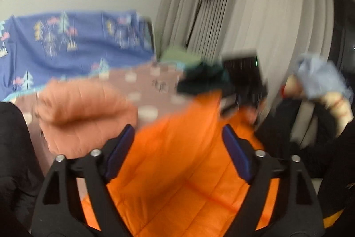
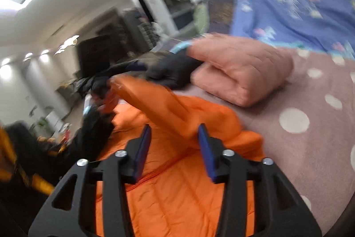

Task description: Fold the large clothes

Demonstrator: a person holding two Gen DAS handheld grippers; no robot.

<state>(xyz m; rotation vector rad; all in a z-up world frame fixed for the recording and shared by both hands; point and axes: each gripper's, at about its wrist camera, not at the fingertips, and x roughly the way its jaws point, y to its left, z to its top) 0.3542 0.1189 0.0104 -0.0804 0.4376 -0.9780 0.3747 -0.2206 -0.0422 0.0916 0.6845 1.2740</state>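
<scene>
The orange quilted jacket (image 2: 177,188) lies spread on the bed (image 2: 310,103), on the pinkish spotted cover near its front edge, with one sleeve or flap (image 2: 155,101) raised and bunched toward a dark garment (image 2: 175,70) further in. A peach quilted piece (image 2: 241,68), already folded, sits beyond it toward the blue patterned bedding (image 2: 288,8) at the far edge. Both views are smeared by motion, so fine detail is hard to read. The left gripper (image 1: 178,148) hangs over the orange fabric with its jaws spread wide and nothing between the blue pads (image 1: 235,152); it is released. The right gripper (image 2: 174,148) is also unclenched, its jaws standing narrower, and the orange cloth lies beneath it rather than pinched between the pads. The step in hand looks like taking a fresh hold on the jacket for the next fold. To do it well, each gripper should probably come down on a clear edge or seam, not on the slippery puffy middle, and take a single layer near matching corners so the fold line runs straight. The raised sleeve should be laid flat onto the body first, away from the dark garment, so nothing else gets caught. Slowing the hands before closing should help, since slick quilted fabric is likely to slide out of a shallow pinch.
</scene>
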